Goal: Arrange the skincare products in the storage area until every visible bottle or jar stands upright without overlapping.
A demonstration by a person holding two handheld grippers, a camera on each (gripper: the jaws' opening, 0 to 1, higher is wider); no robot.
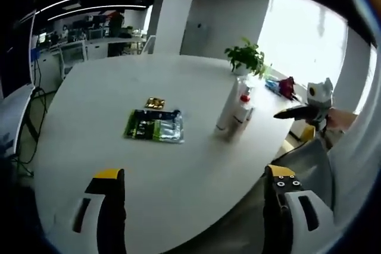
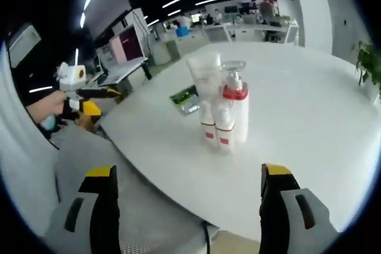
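A cluster of skincare products stands upright near the table edge: a tall white tube [image 1: 227, 104] [image 2: 205, 78], a pump bottle with a red collar [image 1: 244, 104] [image 2: 236, 106] and two small white bottles with red labels [image 2: 208, 128] [image 2: 225, 134], packed close together. My left gripper [image 1: 196, 206] is open and empty, well short of them, over the near table edge. My right gripper [image 2: 193, 206] is open too, off the table's edge and facing the cluster. Each gripper also shows in the other's view, hand-held: right gripper [image 1: 306, 108], left gripper [image 2: 80, 96].
A green packet [image 1: 153, 125] [image 2: 186, 98] and a small gold packet [image 1: 155, 102] lie flat mid-table on the white round table [image 1: 119, 87] [image 2: 297, 123]. A potted plant [image 1: 246, 57] [image 2: 369, 60] stands at the far edge. Desks and monitors fill the background.
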